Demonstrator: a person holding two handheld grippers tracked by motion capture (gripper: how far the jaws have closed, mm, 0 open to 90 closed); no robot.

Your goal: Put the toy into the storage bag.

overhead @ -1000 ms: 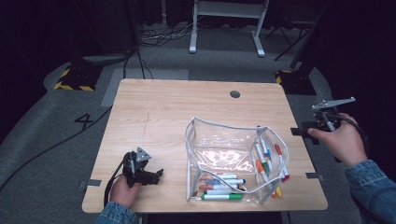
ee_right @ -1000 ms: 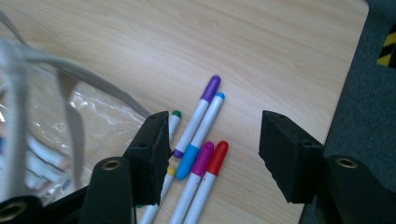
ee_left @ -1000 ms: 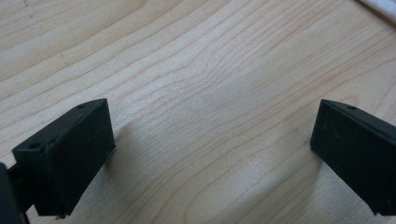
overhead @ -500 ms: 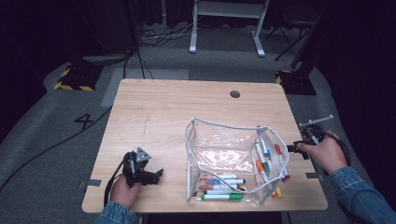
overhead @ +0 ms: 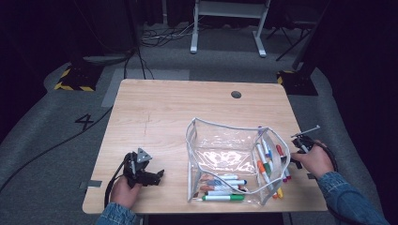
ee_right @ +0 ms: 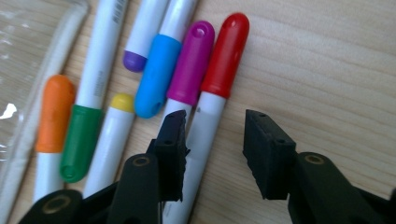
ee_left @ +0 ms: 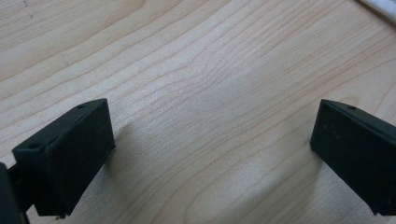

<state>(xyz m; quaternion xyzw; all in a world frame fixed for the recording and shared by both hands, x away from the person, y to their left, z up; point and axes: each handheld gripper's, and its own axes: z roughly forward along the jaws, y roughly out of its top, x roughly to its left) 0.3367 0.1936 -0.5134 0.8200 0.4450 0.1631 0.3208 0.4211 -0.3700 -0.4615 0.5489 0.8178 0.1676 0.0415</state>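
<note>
A pouch (overhead: 225, 154) stands on the surface (overhead: 178, 108); markers (overhead: 220, 185) lie inside the pouch, more markers (overhead: 284, 176) just right of it, a gripper (overhead: 157, 175) well left.

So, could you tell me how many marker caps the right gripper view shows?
7, left to right: orange cap, green cap, yellow cap, purple cap, blue cap, magenta cap, red cap; others may be hidden.
</note>
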